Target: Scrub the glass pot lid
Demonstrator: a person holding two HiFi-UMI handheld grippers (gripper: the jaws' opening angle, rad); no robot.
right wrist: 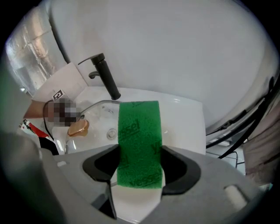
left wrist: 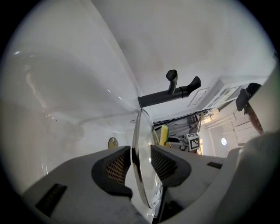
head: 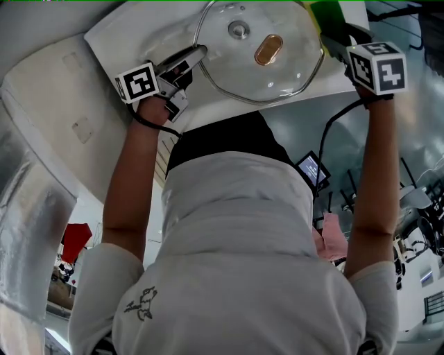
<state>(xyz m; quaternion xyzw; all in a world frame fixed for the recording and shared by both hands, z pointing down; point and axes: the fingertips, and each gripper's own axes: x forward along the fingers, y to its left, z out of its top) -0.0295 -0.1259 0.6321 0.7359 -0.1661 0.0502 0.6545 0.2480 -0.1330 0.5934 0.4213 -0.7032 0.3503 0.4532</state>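
The glass pot lid (head: 277, 76) with a steel rim and a gold knob (head: 268, 50) lies over the white sink (head: 132, 35). My left gripper (head: 198, 57) reaches its left edge. In the left gripper view the lid (left wrist: 142, 144) shows edge-on between the pads of the left gripper (left wrist: 141, 164); the rim rests against one pad and the other stands just off the glass, so the jaws are open. My right gripper (right wrist: 139, 168) is shut on a green scrub sponge (right wrist: 139, 140), held beside the lid's right edge (head: 326, 17). The lid (right wrist: 94, 114) lies ahead of the sponge and to its left.
A black faucet (right wrist: 105, 76) stands at the back of the sink (right wrist: 183, 122); it also shows in the left gripper view (left wrist: 175, 89). The sink drain (head: 239, 29) shows through the glass. Foil-covered wall (head: 28, 208) lies to the left, cables (right wrist: 245, 131) to the right.
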